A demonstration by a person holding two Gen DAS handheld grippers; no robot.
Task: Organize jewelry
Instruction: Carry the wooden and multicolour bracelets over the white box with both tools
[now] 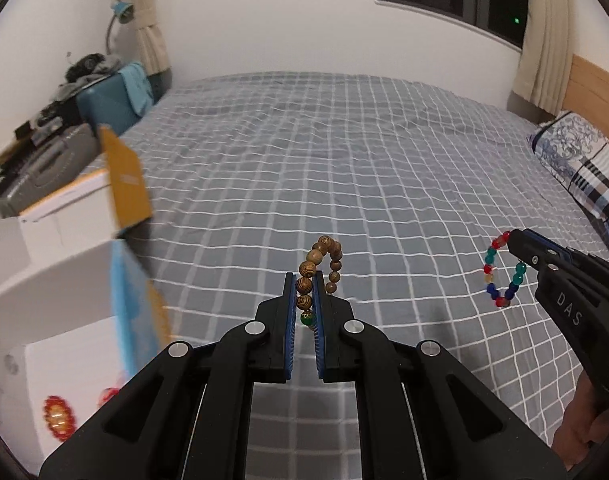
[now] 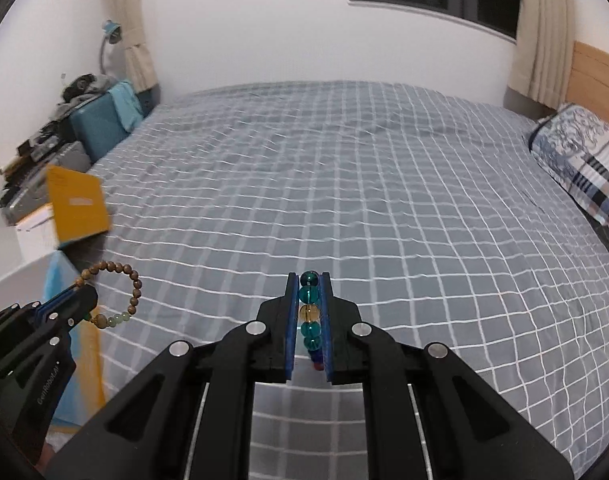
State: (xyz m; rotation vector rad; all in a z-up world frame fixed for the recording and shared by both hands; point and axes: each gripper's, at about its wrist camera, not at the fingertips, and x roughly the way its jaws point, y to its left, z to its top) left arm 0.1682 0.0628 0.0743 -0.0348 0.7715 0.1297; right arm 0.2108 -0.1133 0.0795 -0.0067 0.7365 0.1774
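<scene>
Two bead bracelets held clear above the grey checked bedspread (image 1: 344,168), one in each clamped gripper.

The left gripper (image 1: 305,284) is closed on a round brown wooden-bead bracelet with a green bead (image 1: 322,268), which arcs up past the fingertips. The right gripper (image 2: 309,284) is closed on a bracelet of teal, amber, blue and red glass beads (image 2: 309,320), most of whose loop hangs outside the jaws, as the left view shows. Each is pinched on only a few round beads, so I judge a bracelet could roll or slip free and drop onto the bedspread if swung sharply. At the bedspread's left edge stand a white cardboard box with a raised yellow flap (image 1: 84,208) and a nearer white box (image 1: 44,280). Their insides are hidden, so I cannot tell what they hold.
</scene>
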